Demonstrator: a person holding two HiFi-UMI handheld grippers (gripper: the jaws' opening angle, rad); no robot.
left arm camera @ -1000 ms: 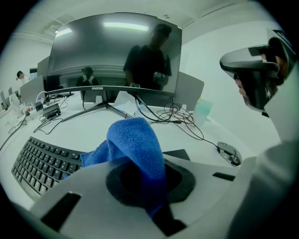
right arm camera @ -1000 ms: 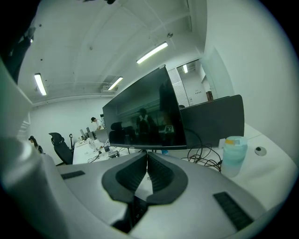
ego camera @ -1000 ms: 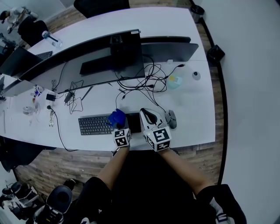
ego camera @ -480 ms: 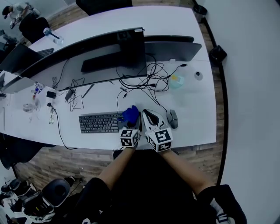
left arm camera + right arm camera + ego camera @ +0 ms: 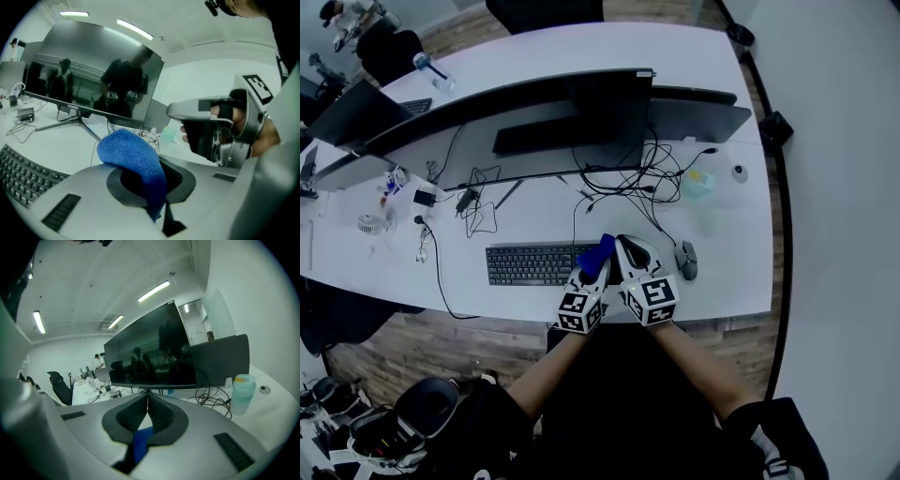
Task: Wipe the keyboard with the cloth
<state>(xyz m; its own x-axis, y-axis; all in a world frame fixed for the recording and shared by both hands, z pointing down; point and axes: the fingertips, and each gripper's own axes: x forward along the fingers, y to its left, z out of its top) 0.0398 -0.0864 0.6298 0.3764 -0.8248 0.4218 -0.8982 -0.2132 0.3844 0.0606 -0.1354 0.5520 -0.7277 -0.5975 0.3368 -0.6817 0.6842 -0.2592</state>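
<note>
— What is carried by the white desk?

— A black keyboard is laid near its front edge. A grey mouse is set to the right of the keyboard, a little apart from it.

— And behind the keyboard?

— A wide dark monitor is stood on its thin-legged stand. A tangle of black cables is spread behind the keyboard's right end. Farther right of the keyboard, a pale green bottle is placed upright, with a small round white object beyond it.

— To the keyboard's left?

— A black adapter and a small round white item are seen, and a thin black cord is trailed over the front edge.
</note>
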